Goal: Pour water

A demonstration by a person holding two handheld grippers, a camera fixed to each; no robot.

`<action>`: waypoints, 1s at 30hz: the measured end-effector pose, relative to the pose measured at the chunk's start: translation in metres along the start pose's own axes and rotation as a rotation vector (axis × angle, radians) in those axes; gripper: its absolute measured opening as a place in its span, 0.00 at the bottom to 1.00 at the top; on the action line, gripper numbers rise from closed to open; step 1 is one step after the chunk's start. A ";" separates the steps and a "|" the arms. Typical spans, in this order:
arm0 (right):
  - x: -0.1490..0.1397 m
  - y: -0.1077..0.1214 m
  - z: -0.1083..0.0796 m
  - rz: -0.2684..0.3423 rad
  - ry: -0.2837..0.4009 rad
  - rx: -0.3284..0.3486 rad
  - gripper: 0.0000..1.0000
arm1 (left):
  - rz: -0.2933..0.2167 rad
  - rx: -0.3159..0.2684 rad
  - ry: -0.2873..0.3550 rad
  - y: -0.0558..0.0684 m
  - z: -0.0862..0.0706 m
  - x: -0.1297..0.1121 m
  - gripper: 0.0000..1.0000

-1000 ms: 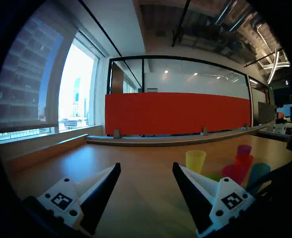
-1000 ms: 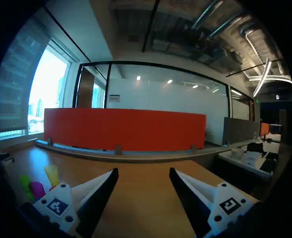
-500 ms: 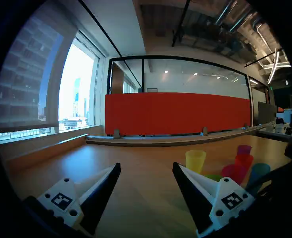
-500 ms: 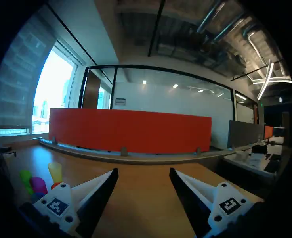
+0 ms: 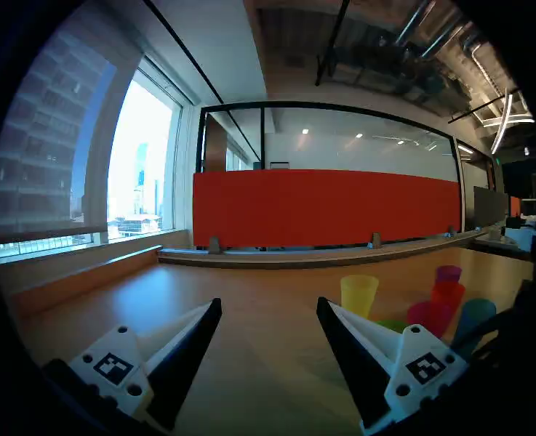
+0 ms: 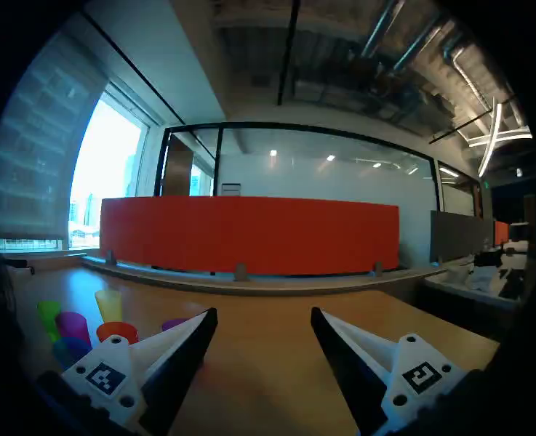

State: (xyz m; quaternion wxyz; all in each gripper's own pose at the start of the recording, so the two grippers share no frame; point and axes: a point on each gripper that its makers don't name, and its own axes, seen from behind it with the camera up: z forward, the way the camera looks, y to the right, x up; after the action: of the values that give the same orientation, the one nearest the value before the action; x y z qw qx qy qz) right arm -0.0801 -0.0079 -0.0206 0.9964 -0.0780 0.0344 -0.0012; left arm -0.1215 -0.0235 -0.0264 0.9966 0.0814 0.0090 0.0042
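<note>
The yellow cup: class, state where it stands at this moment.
In the left gripper view, the yellow cup stands upright on the wooden table, right of centre, just left of the red cup and magenta cup.

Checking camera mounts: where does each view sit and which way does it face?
Left gripper view: on the left tool, low over the table, facing the red divider; own fingers apart, cups at right.
Right gripper view: on the right tool, same heading; own fingers apart, cups at left.
Shared: table, red divider, cups.
</note>
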 end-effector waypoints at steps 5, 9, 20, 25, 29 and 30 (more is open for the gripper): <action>-0.009 0.010 0.000 0.002 -0.008 -0.028 1.00 | 0.000 0.000 0.000 0.000 0.000 0.000 0.98; -0.015 0.011 0.001 0.023 -0.021 -0.027 1.00 | 0.000 0.000 0.000 0.000 0.000 0.000 0.98; -0.030 0.006 0.003 0.009 -0.042 -0.013 1.00 | 0.000 0.000 0.000 0.000 0.001 0.000 0.98; -0.034 0.005 0.004 0.008 -0.048 -0.010 1.00 | 0.000 0.000 0.000 0.000 0.000 0.000 0.98; -0.035 0.005 0.004 0.015 -0.051 -0.003 1.00 | 0.000 0.000 0.000 0.000 0.000 0.000 0.98; -0.035 0.005 0.004 0.017 -0.051 -0.002 1.00 | 0.000 0.000 0.000 0.000 0.000 0.000 0.98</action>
State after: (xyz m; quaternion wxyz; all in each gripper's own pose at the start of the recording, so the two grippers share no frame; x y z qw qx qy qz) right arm -0.1144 -0.0024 -0.0146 0.9968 -0.0786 0.0095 0.0092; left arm -0.1218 -0.0232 -0.0260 0.9966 0.0813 0.0091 0.0041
